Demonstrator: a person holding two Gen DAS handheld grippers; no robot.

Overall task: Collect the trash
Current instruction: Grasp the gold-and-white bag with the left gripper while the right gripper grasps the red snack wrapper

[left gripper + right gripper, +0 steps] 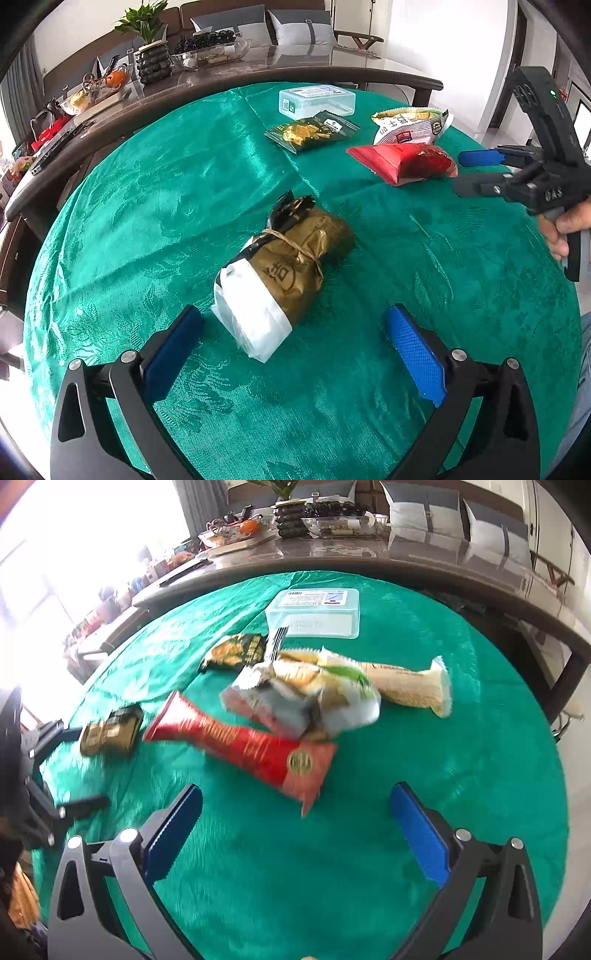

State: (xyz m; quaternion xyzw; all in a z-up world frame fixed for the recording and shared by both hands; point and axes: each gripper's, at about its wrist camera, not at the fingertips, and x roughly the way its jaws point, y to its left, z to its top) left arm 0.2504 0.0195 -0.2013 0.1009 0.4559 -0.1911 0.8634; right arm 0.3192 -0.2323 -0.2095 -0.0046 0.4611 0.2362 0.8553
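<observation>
1. Daylight, bright; window [85, 535] upper left of right wrist view blown out white
2. Sheen and glare patches on green tablecloth [166, 206], reflections on dark glossy table [332, 61] behind
3. Left wrist view sharp; soft short shadow under gold bundle [291, 258]
4. Right wrist view motion-blurred, red packet [251, 749] and crumpled wrappers [306, 698] smeared
5. Strong fisheye bending, dark corners on both

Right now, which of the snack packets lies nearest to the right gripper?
The red packet: it lies just ahead of the open right gripper. The dark green packet and the white packet lie farther away.
</observation>
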